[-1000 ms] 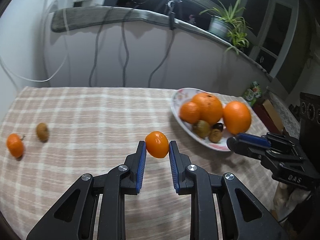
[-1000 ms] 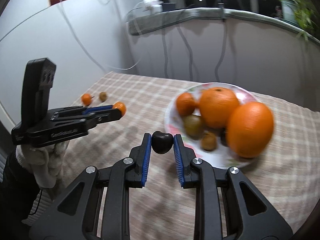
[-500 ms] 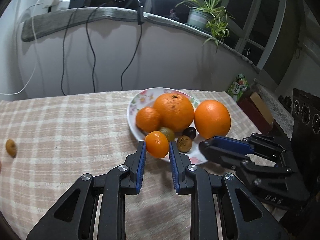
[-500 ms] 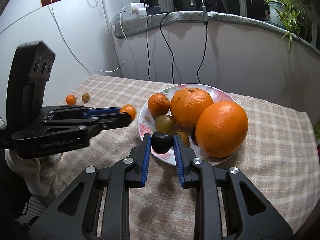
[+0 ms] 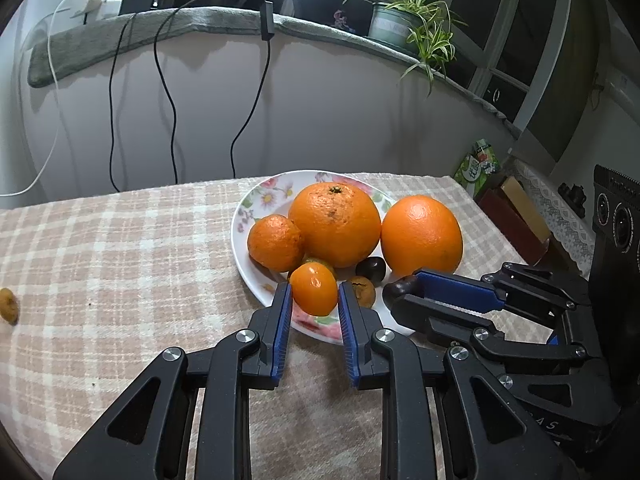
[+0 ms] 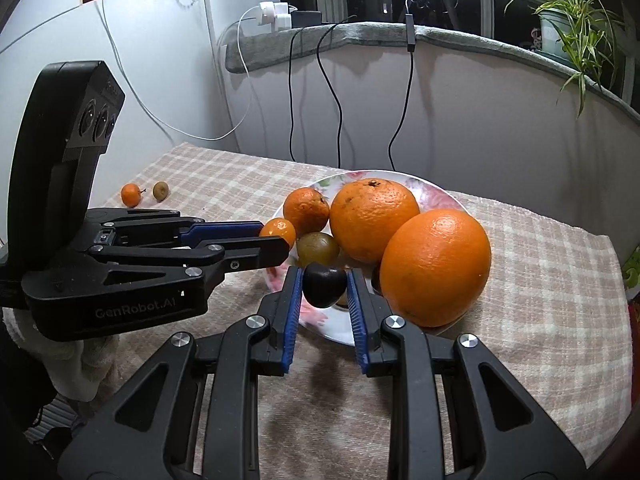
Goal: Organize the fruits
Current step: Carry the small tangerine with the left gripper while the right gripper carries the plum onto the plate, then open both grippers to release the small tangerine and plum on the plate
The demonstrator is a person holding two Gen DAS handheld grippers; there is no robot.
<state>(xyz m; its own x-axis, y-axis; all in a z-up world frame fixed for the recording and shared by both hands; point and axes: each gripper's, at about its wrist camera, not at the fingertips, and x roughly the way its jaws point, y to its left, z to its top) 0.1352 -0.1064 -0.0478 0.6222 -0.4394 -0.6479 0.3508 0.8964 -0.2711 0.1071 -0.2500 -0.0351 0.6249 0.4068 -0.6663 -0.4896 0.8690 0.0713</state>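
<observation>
the small orange fruit [image 5: 314,288] sits pinched between the blue pads of the left gripper [image 5: 312,308], held above the near rim of the flowered plate [image 5: 256,196]. it looks like a little mandarin or kumquat — light, smooth-skinned, a touch glossy, so it may slip if the pads ease off unevenly, and soft enough to bruise under a hard squeeze. the hold across its widest part, as it is taken now, seems the right one.

the right gripper [image 6: 325,300] is closed on a dark round fruit [image 6: 324,285], plum-like or chestnut-like, also light and smooth; it hangs over the plate's near edge too, beside the left gripper's tip. both jaws are narrowed only to the width of what they carry.

the plate already bears two large oranges [image 5: 334,224] [image 5: 422,236], a smaller mandarin [image 5: 274,242], a greenish-brown fruit [image 6: 318,249] and a few small brown and dark ones [image 5: 362,290], crowded toward the near side. room for two more looks tight — a release low into the gaps at the near rim would probably keep them from rolling off.

the plate stands toward the far right part of the checked bench [image 5: 120,248]. near the bench's left edge lie a small orange with a stem [image 6: 131,194] and a brown fruit [image 6: 161,191], just beside each other and well apart from the plate, not yet gathered.
</observation>
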